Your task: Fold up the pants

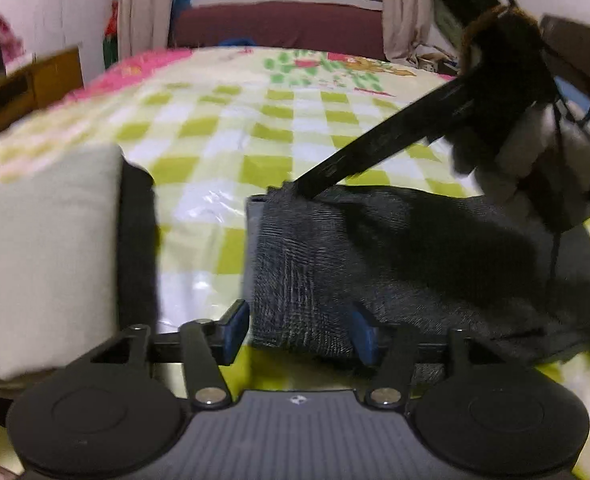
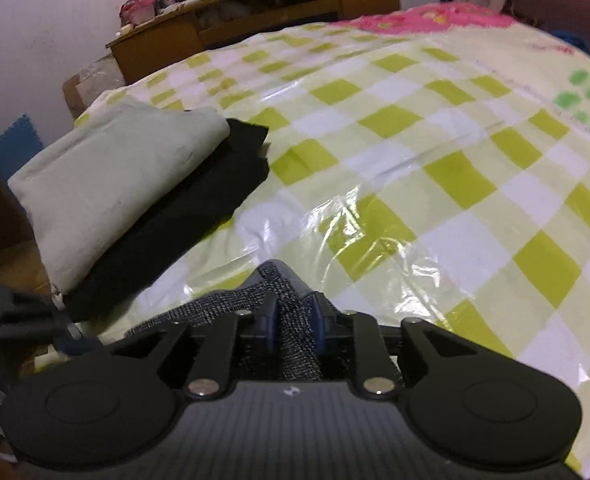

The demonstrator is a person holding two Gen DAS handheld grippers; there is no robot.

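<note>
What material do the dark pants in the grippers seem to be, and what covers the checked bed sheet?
The dark pants look like a woven, denim-like cloth with a matte finish: fine pale threads cross the dark grey surface. The checked bed sheet seems to lie under a thin clear plastic film, probably polyethylene: it is glossy, with bright glare and sharp wrinkles.

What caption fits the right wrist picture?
Right tongs pinch dark grey pants above a checked bedsheet.
</note>
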